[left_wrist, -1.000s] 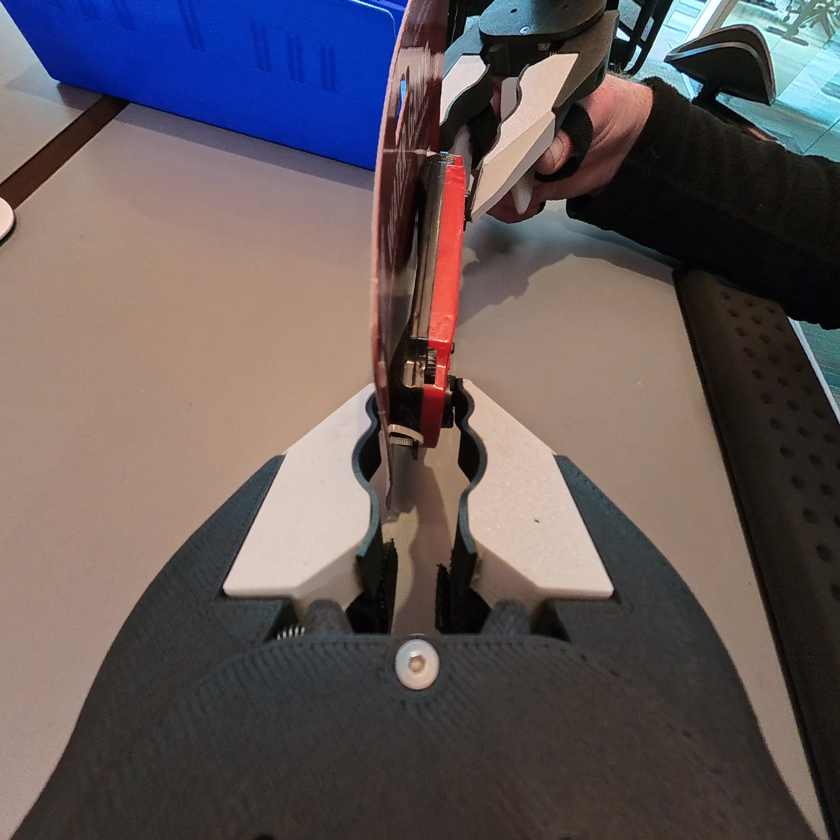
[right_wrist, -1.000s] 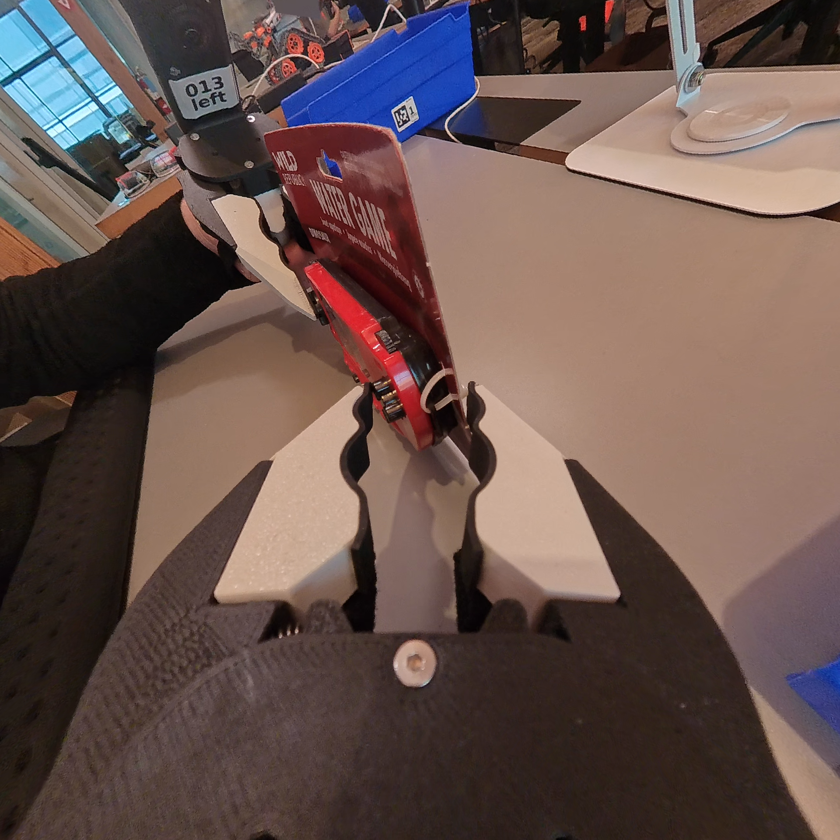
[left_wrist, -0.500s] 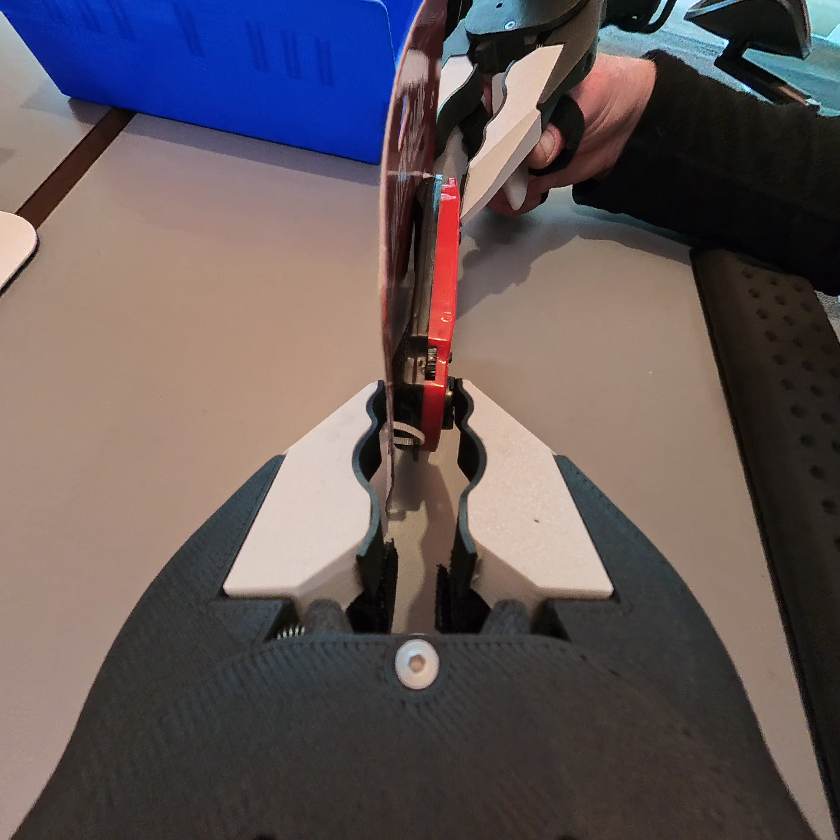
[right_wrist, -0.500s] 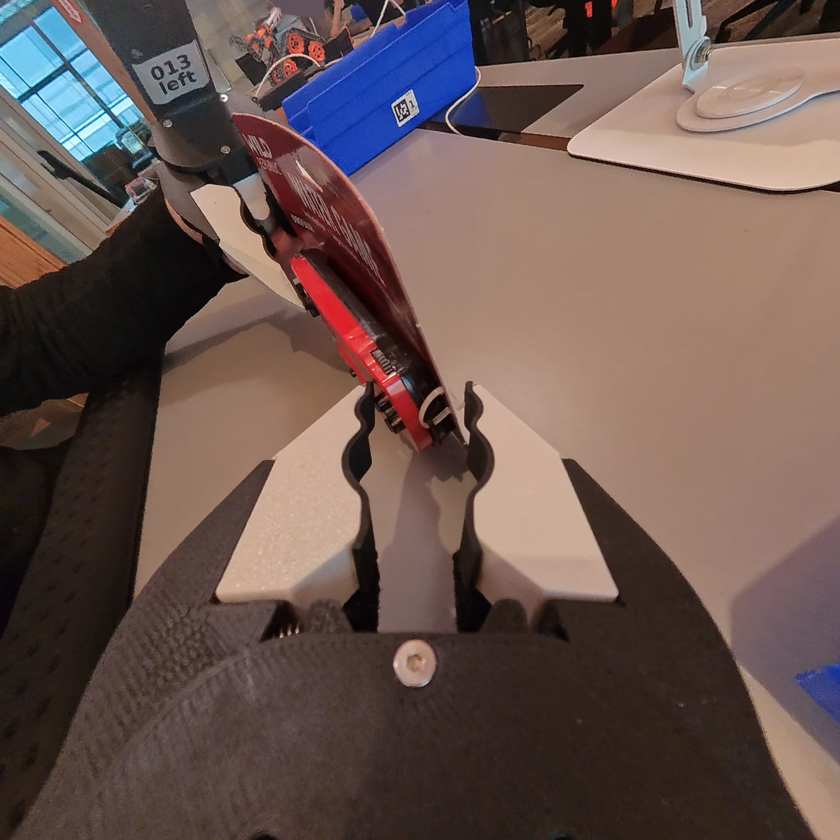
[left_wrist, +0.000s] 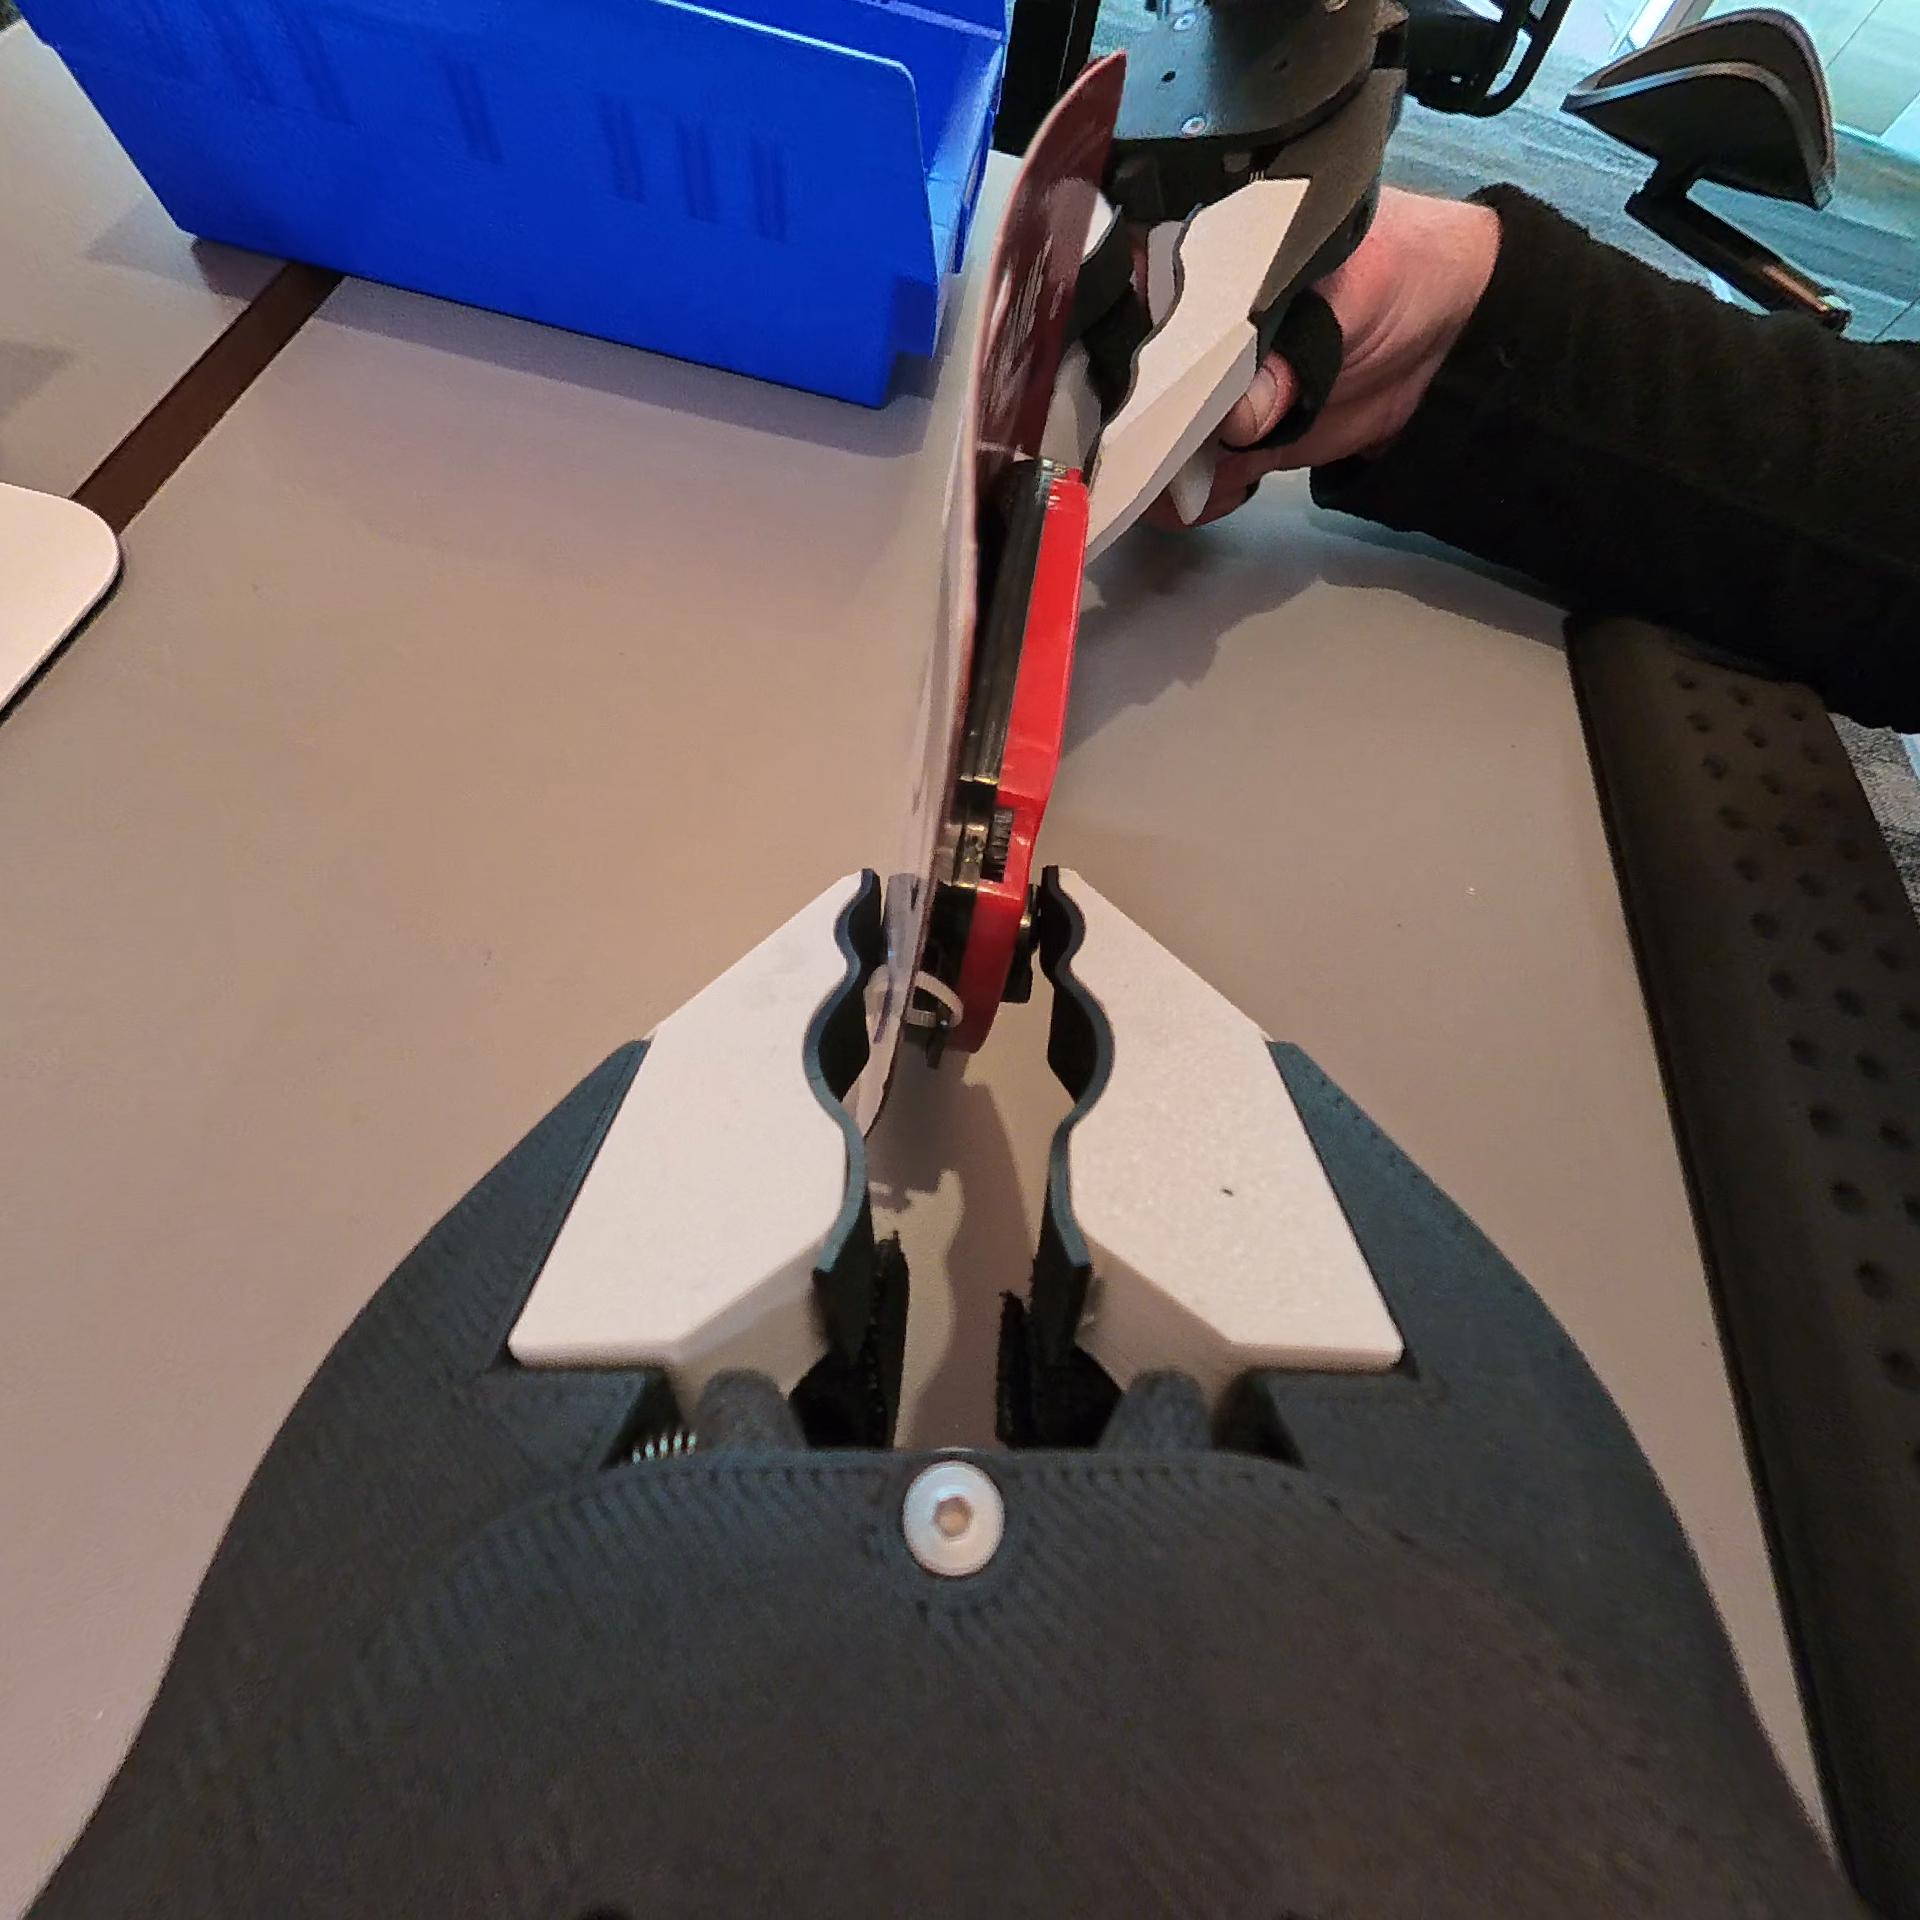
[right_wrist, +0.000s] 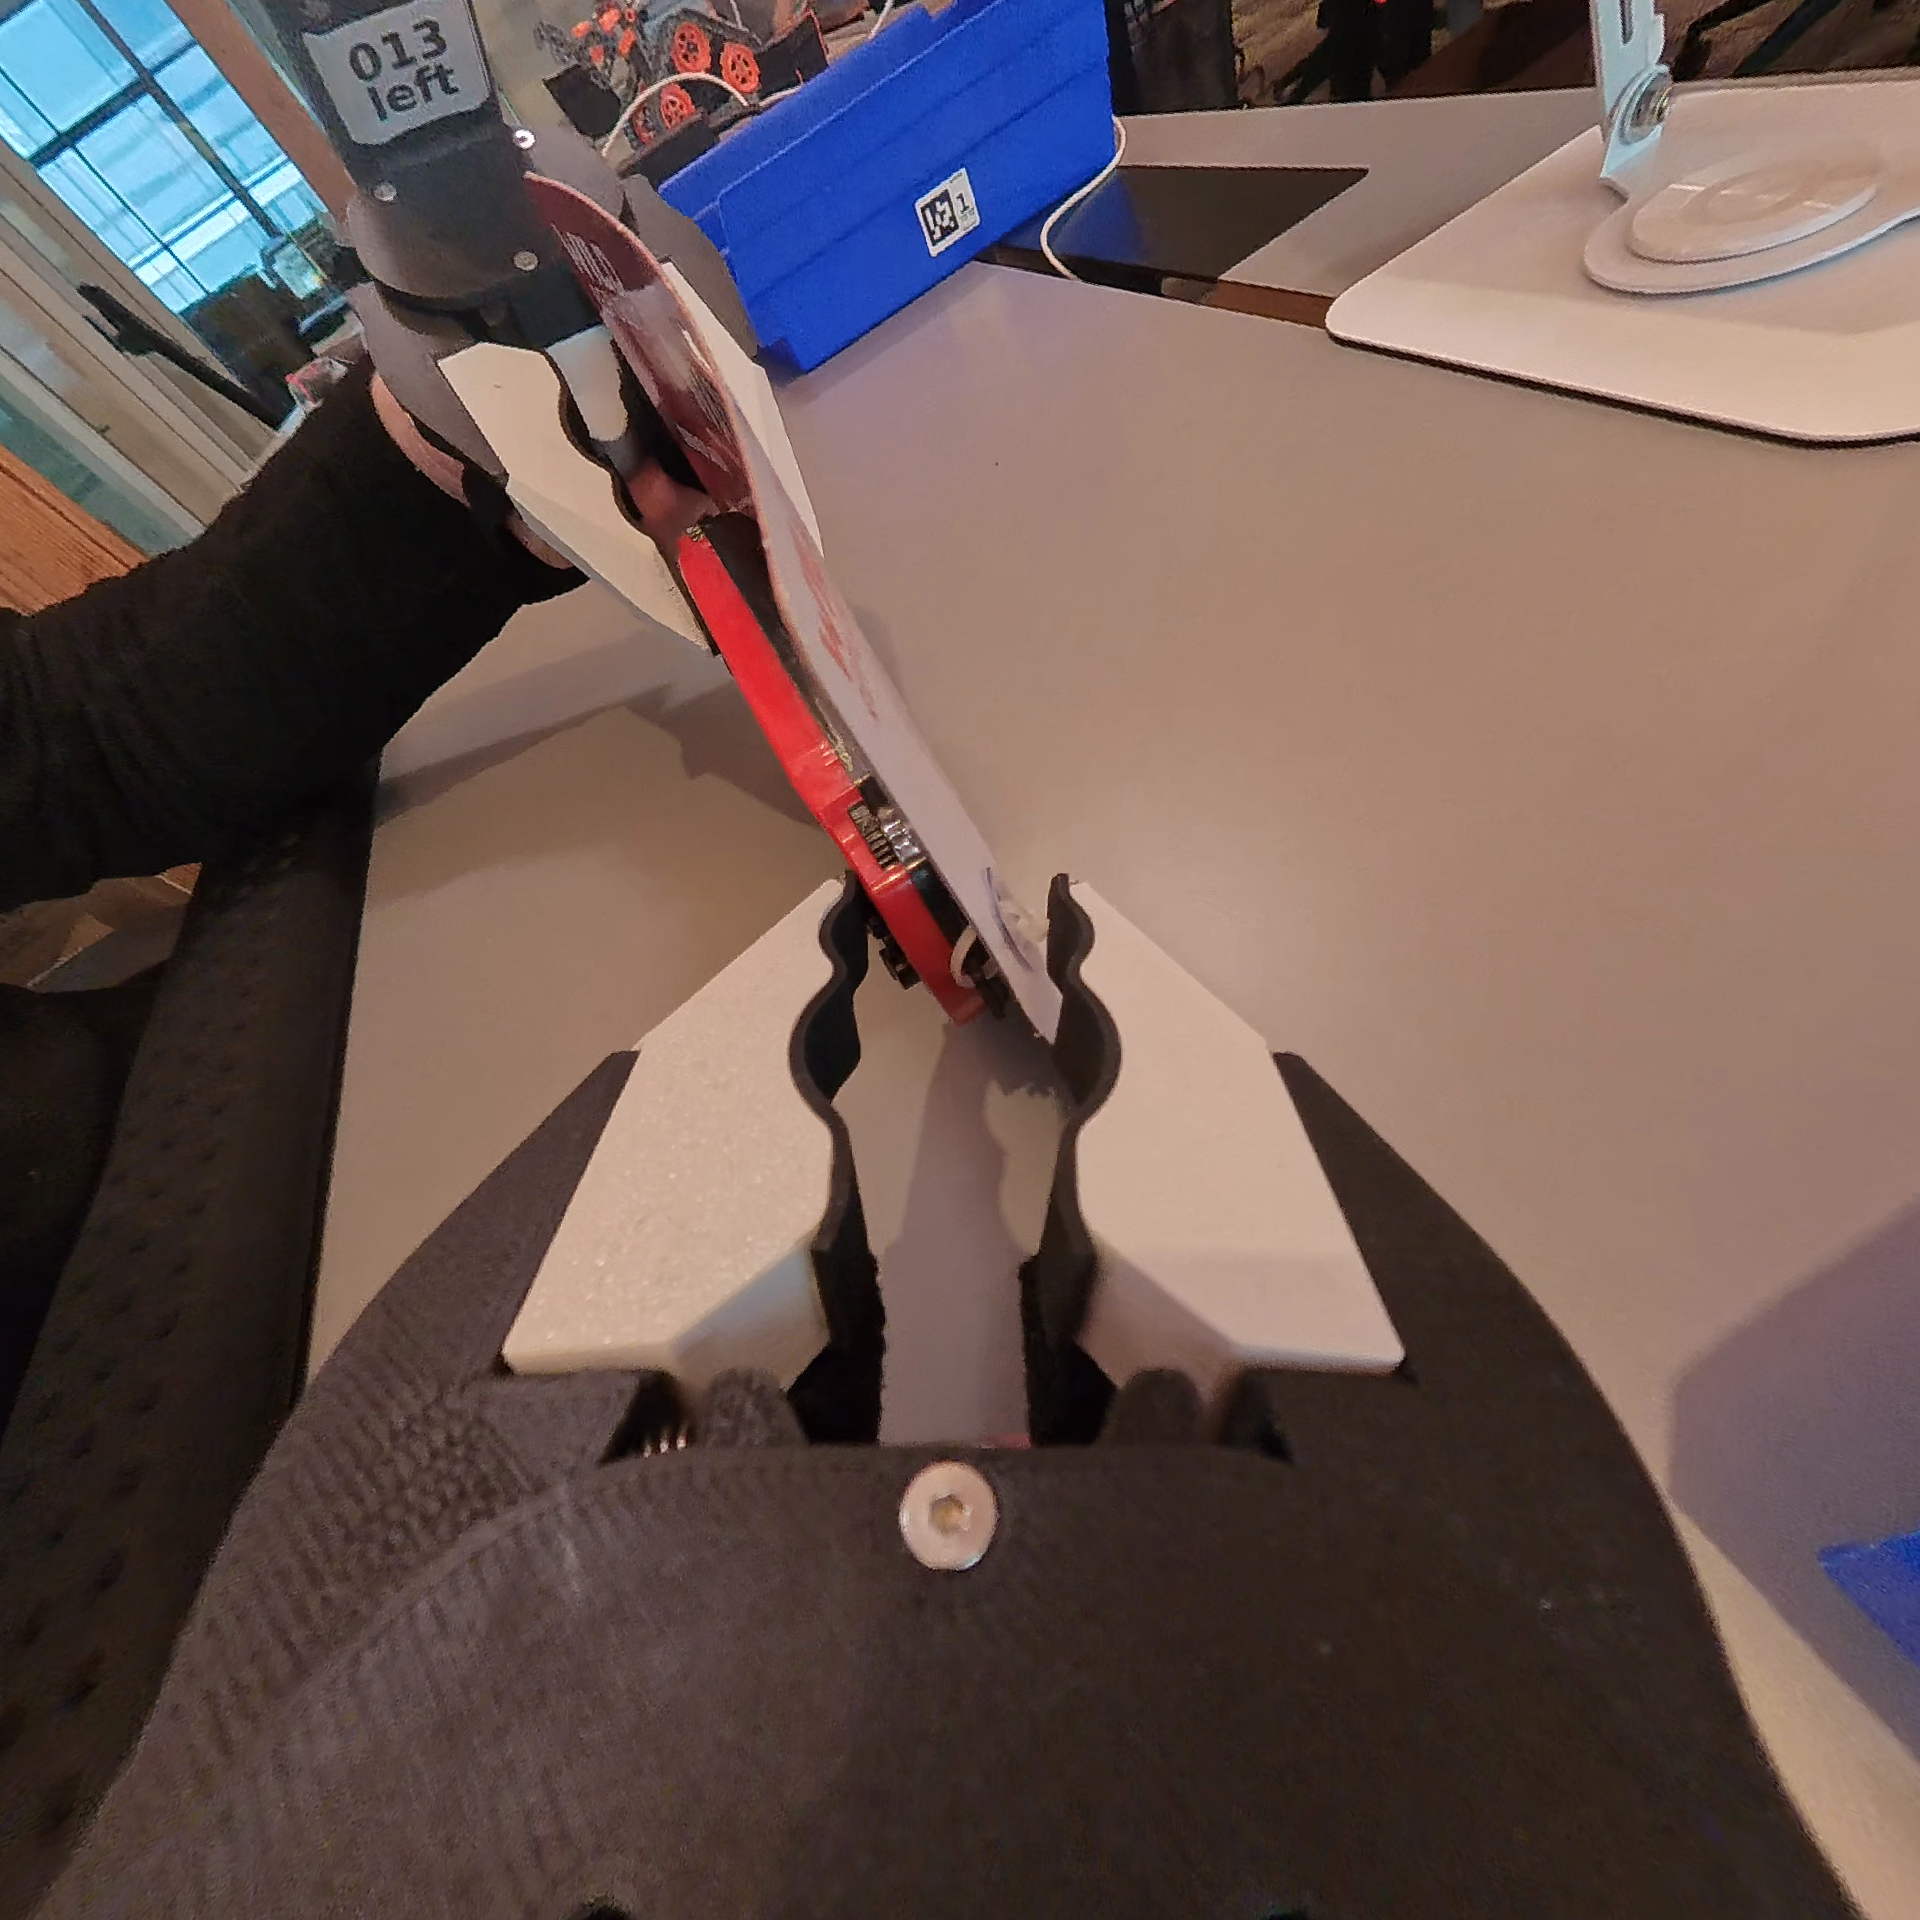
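A red handheld toy (left_wrist: 1039, 665) tied to a dark red backing card (left_wrist: 1029, 312) is held edge-on above the grey table (left_wrist: 416, 831). My left gripper (left_wrist: 956, 904) is shut on its near end, one finger on the card and one on the toy. My right gripper (left_wrist: 1143, 343), held by a hand in a black sleeve, clamps the far end. In the right wrist view, my right gripper (right_wrist: 951, 914) is shut on one end of the toy (right_wrist: 769, 707) and card (right_wrist: 883, 727), which tilt left. My left gripper (right_wrist: 613, 447) grips the other end.
A blue plastic bin (left_wrist: 520, 156) stands at the table's far side, also in the right wrist view (right_wrist: 883, 177). A white stand base (right_wrist: 1662, 260) lies on the table. A black perforated chair part (left_wrist: 1766, 1039) runs along the table's edge.
The carded toy has turned between the two grippers. In the right wrist view its printed face has swung away and its pale back shows. Both grippers kept hold.
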